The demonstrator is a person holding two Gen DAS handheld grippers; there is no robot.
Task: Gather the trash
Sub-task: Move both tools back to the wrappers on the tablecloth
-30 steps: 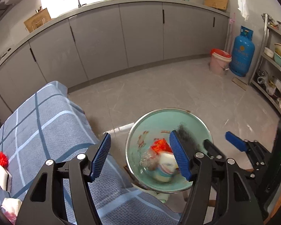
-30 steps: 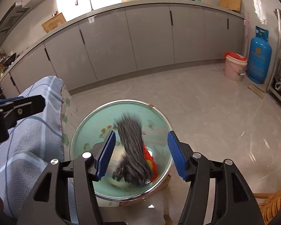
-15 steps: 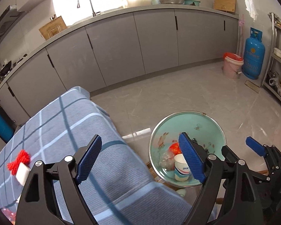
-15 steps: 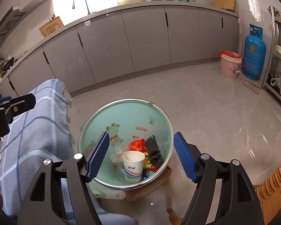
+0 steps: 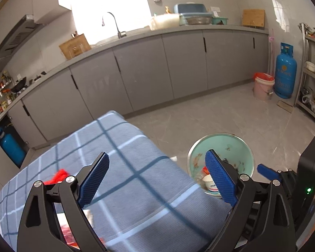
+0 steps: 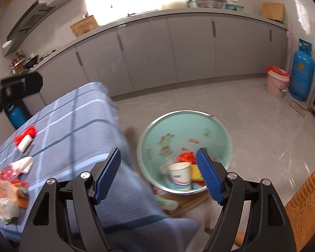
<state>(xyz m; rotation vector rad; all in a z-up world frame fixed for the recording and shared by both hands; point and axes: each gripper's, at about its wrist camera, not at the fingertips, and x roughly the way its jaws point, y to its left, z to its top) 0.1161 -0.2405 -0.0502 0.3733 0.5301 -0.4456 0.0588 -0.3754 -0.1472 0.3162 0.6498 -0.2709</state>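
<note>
Trash gathered in the mint-green basin (image 6: 184, 126) down on the floor, right of the table: a paper cup (image 6: 179, 175) standing at the near wall, a yellow scrap (image 6: 194, 173) touching it, a red wrapper (image 6: 185, 157) just behind. More litter waiting on the blue checked tablecloth (image 6: 73, 130) at the near left: a red-and-white piece (image 6: 25, 140), a white crumple (image 6: 23, 164), red and orange wrappers (image 6: 8, 180) by the edge. Right gripper (image 6: 158, 176) angled downward above the gap between table edge and basin, jaws opening, nothing between the blue pads, cup and scrap showing just inside the right pad but far below. Left gripper (image 5: 157, 177) tilted down over the cloth, jaws opening wide too, empty, a red tuft (image 5: 59, 175) peeking beside its left finger, basin (image 5: 237, 147) off past its right one.
</note>
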